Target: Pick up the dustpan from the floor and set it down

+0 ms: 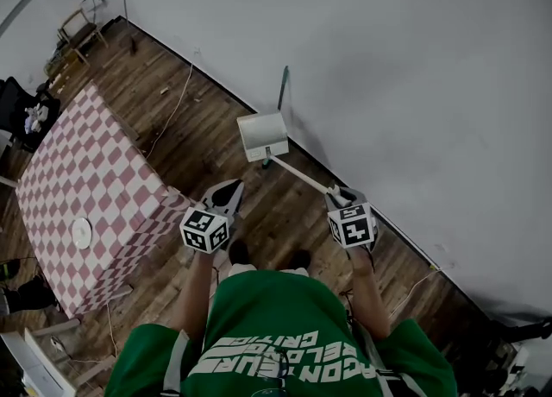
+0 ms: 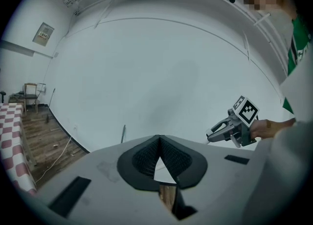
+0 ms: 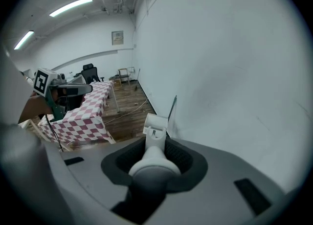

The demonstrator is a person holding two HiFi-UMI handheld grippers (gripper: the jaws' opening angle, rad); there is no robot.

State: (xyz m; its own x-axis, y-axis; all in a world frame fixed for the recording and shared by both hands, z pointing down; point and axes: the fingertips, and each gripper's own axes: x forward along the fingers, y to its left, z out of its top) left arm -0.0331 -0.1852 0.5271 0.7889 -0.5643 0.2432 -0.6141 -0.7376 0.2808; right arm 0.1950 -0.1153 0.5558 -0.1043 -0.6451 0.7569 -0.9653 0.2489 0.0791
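A white dustpan point(image 1: 262, 135) with a long white handle point(image 1: 302, 176) is held out over the wooden floor, close to the foot of the white wall. My right gripper point(image 1: 340, 198) is shut on the top end of the handle. In the right gripper view the handle point(image 3: 153, 162) fills the space between the pads, and the pan point(image 3: 155, 124) hangs beyond it. My left gripper point(image 1: 226, 194) hovers to the left of the handle with nothing in it. Its pads meet at the tips in the left gripper view point(image 2: 160, 143).
A thin dark stick point(image 1: 283, 88) leans on the wall just behind the pan. A table with a red-and-white checked cloth point(image 1: 86, 184) stands at the left, with a white disc point(image 1: 81, 232) on it. A cable point(image 1: 172, 110) runs across the floor. A chair point(image 1: 79, 28) stands far back.
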